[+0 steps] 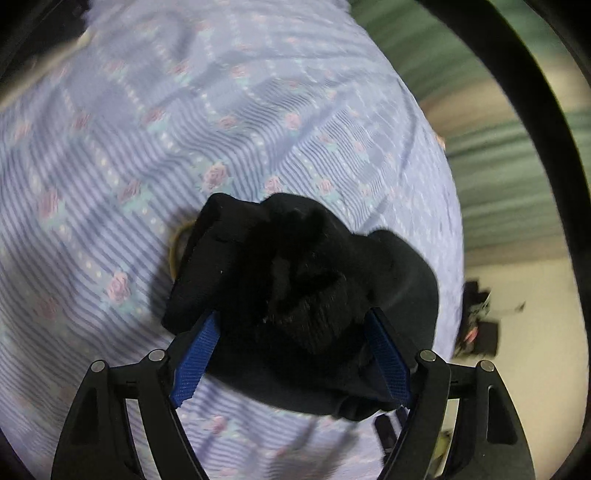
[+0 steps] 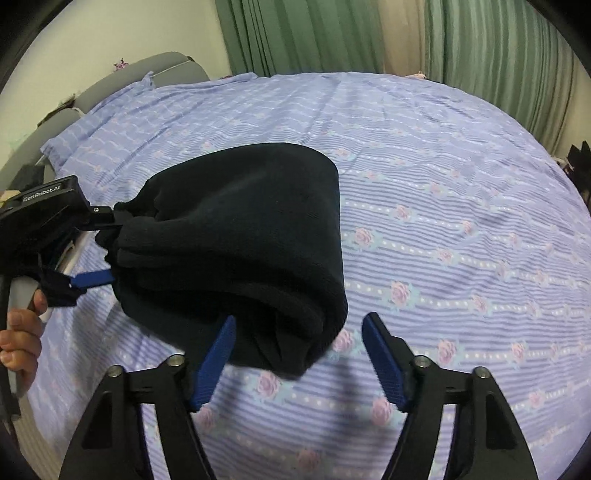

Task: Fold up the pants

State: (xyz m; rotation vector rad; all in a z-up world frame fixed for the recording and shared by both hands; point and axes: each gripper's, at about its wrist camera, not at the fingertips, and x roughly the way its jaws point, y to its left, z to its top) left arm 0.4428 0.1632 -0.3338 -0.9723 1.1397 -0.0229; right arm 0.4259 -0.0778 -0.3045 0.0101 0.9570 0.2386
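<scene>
The black pants are folded into a thick bundle, lifted a little above the bed. My left gripper is closed around one end of the bundle, its blue pads pressing the thick fabric from both sides. It also shows in the right wrist view at the bundle's left end. My right gripper is open and empty. Its left finger sits at the bundle's near lower edge, the right finger over bare sheet.
The bed is covered by a lilac striped sheet with pink roses. Green curtains hang behind it. A grey headboard stands at the far left. A yellow ring-shaped thing lies on the sheet beside the bundle. Dark objects sit on the floor past the bed's edge.
</scene>
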